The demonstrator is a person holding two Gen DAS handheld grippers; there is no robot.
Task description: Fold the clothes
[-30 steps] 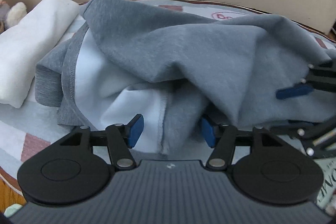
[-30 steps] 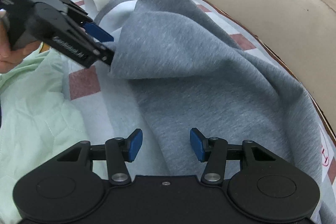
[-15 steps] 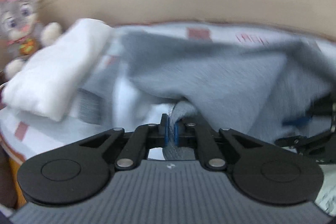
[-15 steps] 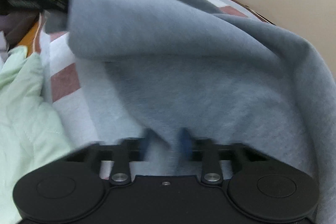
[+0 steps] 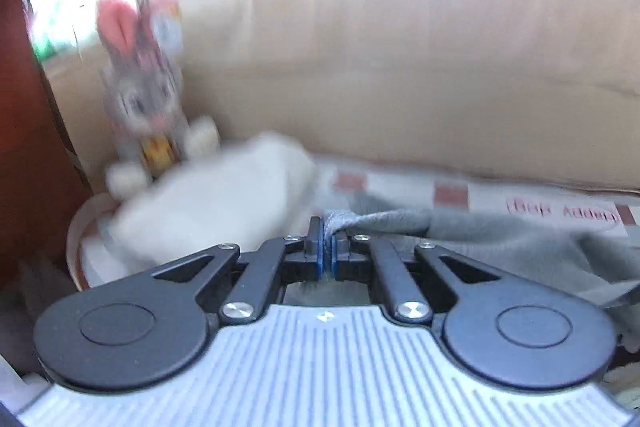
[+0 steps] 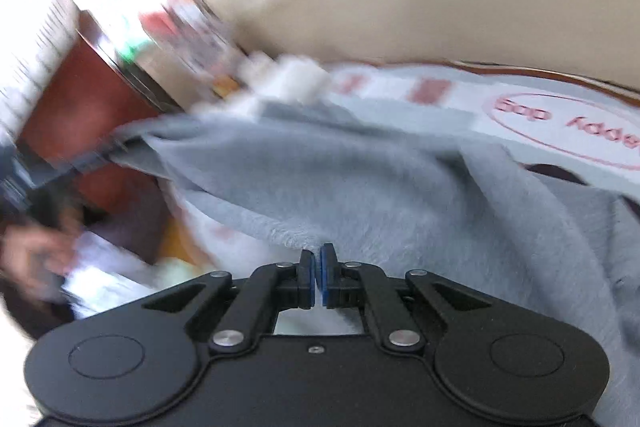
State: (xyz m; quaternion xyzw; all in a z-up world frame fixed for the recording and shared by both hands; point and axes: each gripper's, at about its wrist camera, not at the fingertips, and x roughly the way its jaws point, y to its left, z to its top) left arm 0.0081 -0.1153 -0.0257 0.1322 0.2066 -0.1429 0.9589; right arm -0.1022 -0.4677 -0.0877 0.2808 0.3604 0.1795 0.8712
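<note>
A: Where's the sweater?

B: The grey sweater is lifted and stretched between both claws, sagging over the tabletop. One bunched edge is pinched in the left claw, and the cloth trails off to the right from there.

A: And the right claw?

B: The right claw is closed to a thin slit on the near edge of the sweater, its blue pads nearly meeting. In its view the left claw reaches in from the left, blurred, gripping the far corner, with a hand behind it, low on the left.

A: What's around?

B: The tabletop has a pale cloth with reddish squares and a red oval print. A folded white garment lies to the left, with a plush rabbit standing behind it. A beige cushioned back rises beyond the table.

A: Any change?

B: A second ago both claws were wide open and the sweater lay heaped on the table. Now both have clamped it and lifted it; the views have swung upward and blur with motion.
</note>
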